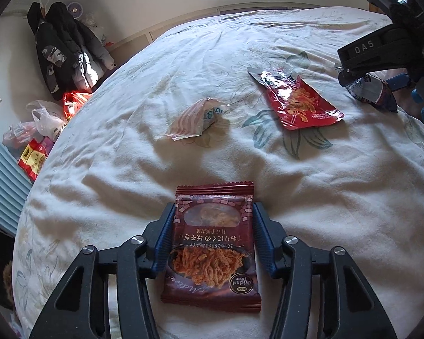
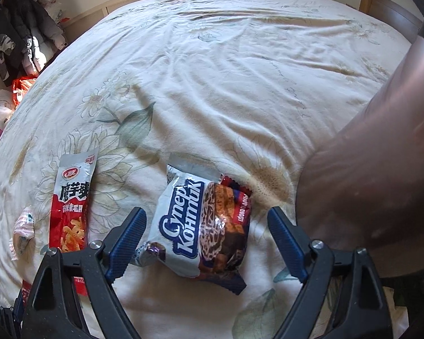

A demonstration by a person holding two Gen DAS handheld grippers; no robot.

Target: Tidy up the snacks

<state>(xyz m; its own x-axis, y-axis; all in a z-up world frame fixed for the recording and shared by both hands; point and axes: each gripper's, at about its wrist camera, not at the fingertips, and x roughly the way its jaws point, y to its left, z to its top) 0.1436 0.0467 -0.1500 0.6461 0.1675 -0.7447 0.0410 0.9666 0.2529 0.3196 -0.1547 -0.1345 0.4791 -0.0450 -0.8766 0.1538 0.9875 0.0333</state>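
Note:
A dark red snack packet (image 1: 212, 254) with a picture of shredded meat lies flat on the flower-print bedcover (image 1: 132, 169). My left gripper (image 1: 214, 207) is shut on it, its blue pads against the packet's two long sides. In the right wrist view a white and brown cookie packet (image 2: 200, 226) lies between the fingers of my right gripper (image 2: 206, 214), which stands open with a gap on each side. A red and silver spicy-strip packet (image 2: 70, 212) lies just left of it. The left wrist view shows that packet (image 1: 299, 101) too, and the right tool's black body (image 1: 381, 48).
A small pink-striped wrapper (image 1: 198, 118) lies mid-bed. A dark brown rounded surface (image 2: 367, 169) rises close on the right in the right wrist view. Beyond the bed's left edge are hanging coats (image 1: 62, 50), plastic bags (image 1: 45, 118) and a ribbed grey-blue case (image 1: 2, 180).

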